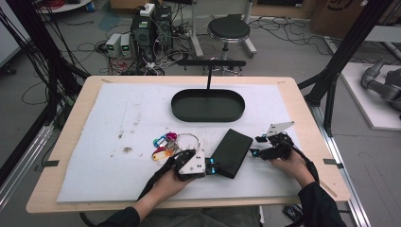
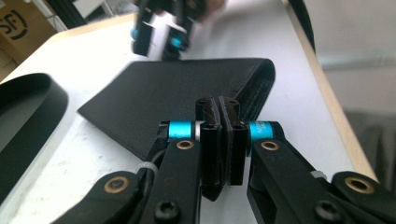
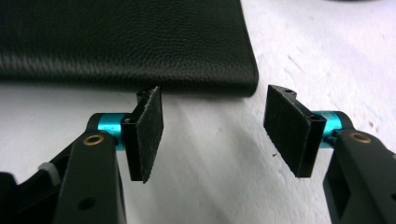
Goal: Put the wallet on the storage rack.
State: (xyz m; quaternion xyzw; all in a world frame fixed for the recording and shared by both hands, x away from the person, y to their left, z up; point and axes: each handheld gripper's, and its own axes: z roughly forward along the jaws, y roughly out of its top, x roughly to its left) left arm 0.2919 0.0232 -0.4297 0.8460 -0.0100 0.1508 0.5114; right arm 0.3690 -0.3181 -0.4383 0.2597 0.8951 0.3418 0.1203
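Observation:
A black leather wallet point(image 1: 231, 152) lies flat on the white mat, slightly angled. My left gripper point(image 1: 211, 168) is at its near left corner. In the left gripper view its pads point(image 2: 218, 116) are pressed together, shut, with the wallet point(image 2: 177, 88) lying just beyond them and nothing visible between them. My right gripper point(image 1: 254, 152) sits at the wallet's right edge. In the right gripper view it point(image 3: 215, 100) stands open, with the wallet's edge point(image 3: 121, 37) a short way ahead of the pads and bare mat between them.
A bunch of keys with coloured tags point(image 1: 166, 144) lies just left of the left gripper. A black oval tray point(image 1: 208, 116) stands at the back centre of the white mat point(image 1: 118, 118). A black stool point(image 1: 229, 29) and cables are on the floor behind the table.

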